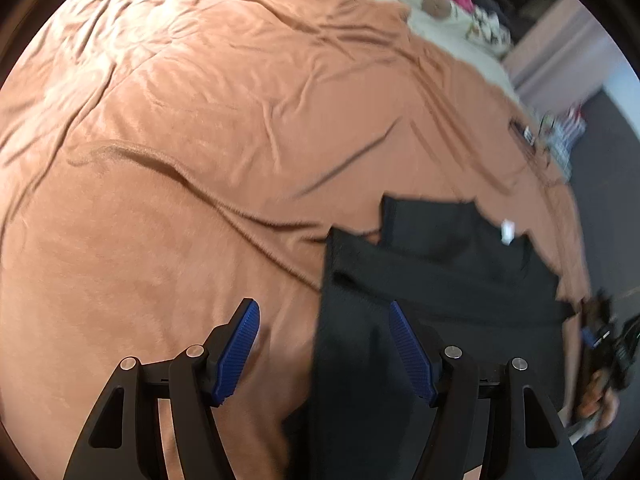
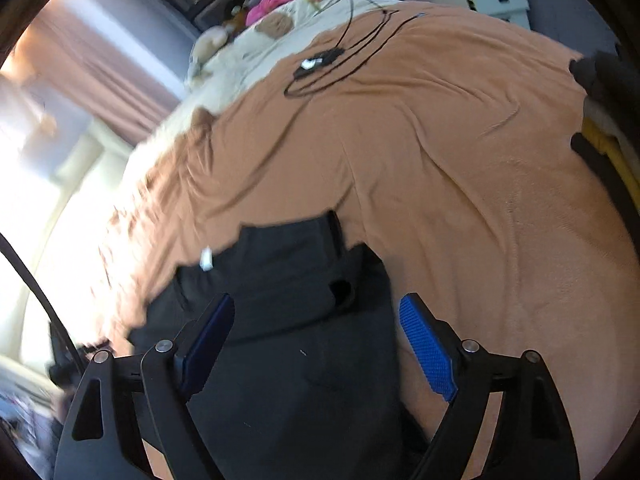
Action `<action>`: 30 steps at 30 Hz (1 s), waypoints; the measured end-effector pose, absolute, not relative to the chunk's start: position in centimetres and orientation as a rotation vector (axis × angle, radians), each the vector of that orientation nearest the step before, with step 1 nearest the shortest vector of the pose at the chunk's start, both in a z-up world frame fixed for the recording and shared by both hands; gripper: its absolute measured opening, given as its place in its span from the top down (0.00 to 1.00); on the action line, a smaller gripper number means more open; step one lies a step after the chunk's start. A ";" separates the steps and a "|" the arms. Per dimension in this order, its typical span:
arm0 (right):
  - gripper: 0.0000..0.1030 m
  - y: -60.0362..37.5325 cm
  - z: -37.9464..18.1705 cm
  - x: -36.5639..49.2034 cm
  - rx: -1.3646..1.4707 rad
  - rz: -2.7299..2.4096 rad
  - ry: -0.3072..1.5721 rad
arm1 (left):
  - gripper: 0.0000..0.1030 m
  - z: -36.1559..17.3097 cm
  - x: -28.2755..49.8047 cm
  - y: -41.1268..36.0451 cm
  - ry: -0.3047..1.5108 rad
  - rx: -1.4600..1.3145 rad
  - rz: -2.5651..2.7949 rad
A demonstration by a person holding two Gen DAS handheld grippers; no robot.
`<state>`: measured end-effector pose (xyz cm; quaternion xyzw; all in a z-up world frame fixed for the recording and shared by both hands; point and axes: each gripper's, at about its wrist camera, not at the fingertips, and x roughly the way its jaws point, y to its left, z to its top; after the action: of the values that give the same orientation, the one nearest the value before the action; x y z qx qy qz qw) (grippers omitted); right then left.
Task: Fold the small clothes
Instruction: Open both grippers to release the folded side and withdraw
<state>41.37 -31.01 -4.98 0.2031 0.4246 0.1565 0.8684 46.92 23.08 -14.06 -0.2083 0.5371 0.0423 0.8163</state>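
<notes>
A black garment point(image 1: 440, 280) lies partly folded on the orange blanket point(image 1: 200, 140), a white tag point(image 1: 508, 231) showing near its upper edge. My left gripper point(image 1: 322, 306) hovers over the garment's left edge, its jaws open. One blue pad is over the blanket and the other over the black cloth, and neither presses on it. In the right wrist view the same garment point(image 2: 288, 264) lies below my right gripper point(image 2: 318, 298), whose jaws stand wide open and grip nothing. A blurred hand point(image 1: 596, 396) shows at the garment's far side.
A black cable and a small device point(image 2: 320, 60) lie farther up the blanket point(image 2: 480, 160). Cream bedding point(image 2: 240, 56) with soft toys and a pink cloth point(image 2: 272, 0) sits beyond. Stacked dark and yellow clothes point(image 2: 608, 132) lie at the right edge. A white drawer unit point(image 2: 496, 0) stands behind.
</notes>
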 end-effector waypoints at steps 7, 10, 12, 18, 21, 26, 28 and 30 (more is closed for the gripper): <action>0.19 -29.3 -6.2 41.0 0.171 0.218 0.966 | 0.33 -16.2 47.2 21.9 1.229 -0.301 0.136; 0.19 -27.6 -6.3 40.9 0.067 0.179 0.981 | 0.33 -16.9 47.7 21.8 1.248 -0.267 0.154; 0.19 -25.9 -6.2 41.3 0.009 0.159 0.994 | 0.33 -17.4 48.2 21.7 1.256 -0.256 0.160; 0.21 -23.2 -7.8 43.7 -0.092 0.132 1.051 | 0.33 -18.1 50.4 20.7 1.259 -0.207 0.178; 0.21 -22.0 -8.0 45.9 -0.106 0.128 1.052 | 0.33 -18.2 51.7 20.8 1.244 -0.216 0.191; 0.21 -22.1 -8.3 48.8 -0.113 0.125 1.039 | 0.33 -18.4 53.8 21.3 1.222 -0.240 0.197; 0.23 -22.3 -8.3 50.0 -0.095 0.120 1.034 | 0.33 -18.2 54.7 21.5 1.208 -0.247 0.198; 0.27 -22.4 -8.5 51.6 -0.075 0.114 1.031 | 0.34 -17.9 55.2 21.8 1.191 -0.250 0.196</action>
<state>51.65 -22.36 -8.45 -0.0360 0.4927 0.0546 0.8677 55.24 21.80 -17.93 -0.1172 0.5586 0.0919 0.8160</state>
